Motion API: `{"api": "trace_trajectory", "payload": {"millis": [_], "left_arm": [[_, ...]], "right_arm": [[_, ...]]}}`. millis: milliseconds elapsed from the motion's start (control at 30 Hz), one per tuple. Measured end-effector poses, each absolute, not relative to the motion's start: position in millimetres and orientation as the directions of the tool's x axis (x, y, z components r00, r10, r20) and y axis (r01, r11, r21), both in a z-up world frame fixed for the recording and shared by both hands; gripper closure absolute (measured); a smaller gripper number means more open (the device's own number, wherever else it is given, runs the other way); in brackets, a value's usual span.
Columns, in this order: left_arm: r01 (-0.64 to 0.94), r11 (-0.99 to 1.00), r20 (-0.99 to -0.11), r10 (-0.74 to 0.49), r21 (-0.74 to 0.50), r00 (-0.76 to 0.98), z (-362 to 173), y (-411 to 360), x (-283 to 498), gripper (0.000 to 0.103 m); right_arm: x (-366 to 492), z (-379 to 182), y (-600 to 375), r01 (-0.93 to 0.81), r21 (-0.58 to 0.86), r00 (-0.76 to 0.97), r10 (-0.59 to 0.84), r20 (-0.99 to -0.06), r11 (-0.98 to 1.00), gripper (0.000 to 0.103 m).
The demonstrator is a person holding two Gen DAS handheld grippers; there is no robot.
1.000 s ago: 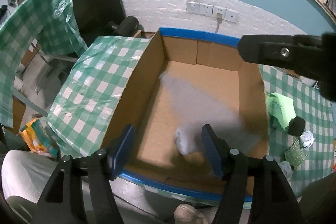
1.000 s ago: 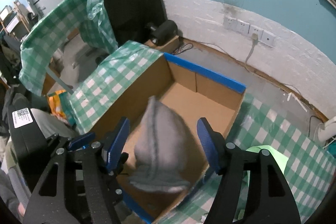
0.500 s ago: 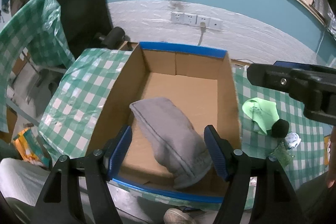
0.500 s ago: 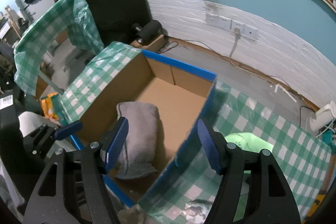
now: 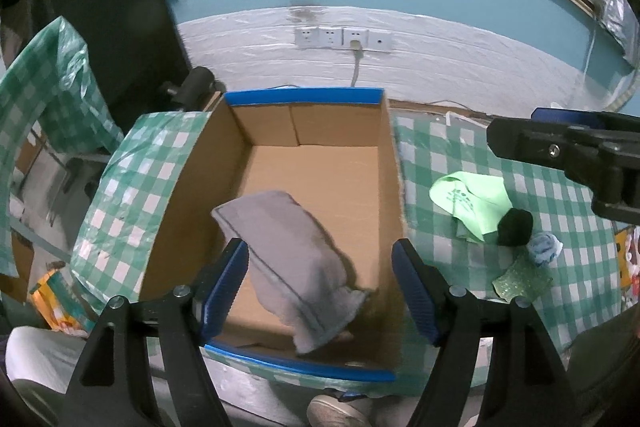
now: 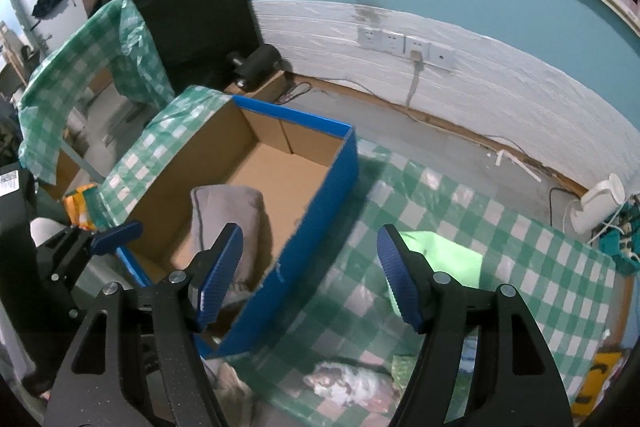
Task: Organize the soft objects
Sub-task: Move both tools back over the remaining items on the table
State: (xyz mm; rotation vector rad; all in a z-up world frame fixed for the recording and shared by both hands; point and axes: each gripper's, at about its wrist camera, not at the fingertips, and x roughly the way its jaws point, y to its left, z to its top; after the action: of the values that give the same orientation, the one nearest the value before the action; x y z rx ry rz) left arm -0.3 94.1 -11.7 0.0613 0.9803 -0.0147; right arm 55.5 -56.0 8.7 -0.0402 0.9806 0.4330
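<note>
1. left tongs point(image 5: 320, 291) are opening above the cardboard box point(image 5: 394, 187), nothing gripped; right tongs point(image 6: 310, 275) gape empty.
2. one grey sock point(image 5: 292, 259) lies in the box: done.
3. beyond, on the checked surface point(image 5: 560, 267), a green cloth point(image 5: 472, 201), black ball point(image 5: 515, 222) and blue wad point(image 5: 544, 253) remain.

Grey cloth point(image 5: 292, 263) loose in cardboard box point(image 5: 192, 187), beneath left tool's point(image 5: 320, 287) opening jaws.

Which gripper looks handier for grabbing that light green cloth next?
Probably the right gripper: open and empty, the light green cloth just beyond its finger. The left gripper hangs over the cardboard box.
</note>
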Motion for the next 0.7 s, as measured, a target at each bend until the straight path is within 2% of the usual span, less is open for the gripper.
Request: {"api": "trace_trajectory", "payload": {"millis": [700], "left_arm": [[0.240, 0.967, -0.851, -0.059, 0.080, 0.521, -24, 1, -11, 0.023]], "right_arm": [[40, -23, -160, -0.214, 0.160, 0.469, 0.246, -0.848, 0.963, 0.032]]}}
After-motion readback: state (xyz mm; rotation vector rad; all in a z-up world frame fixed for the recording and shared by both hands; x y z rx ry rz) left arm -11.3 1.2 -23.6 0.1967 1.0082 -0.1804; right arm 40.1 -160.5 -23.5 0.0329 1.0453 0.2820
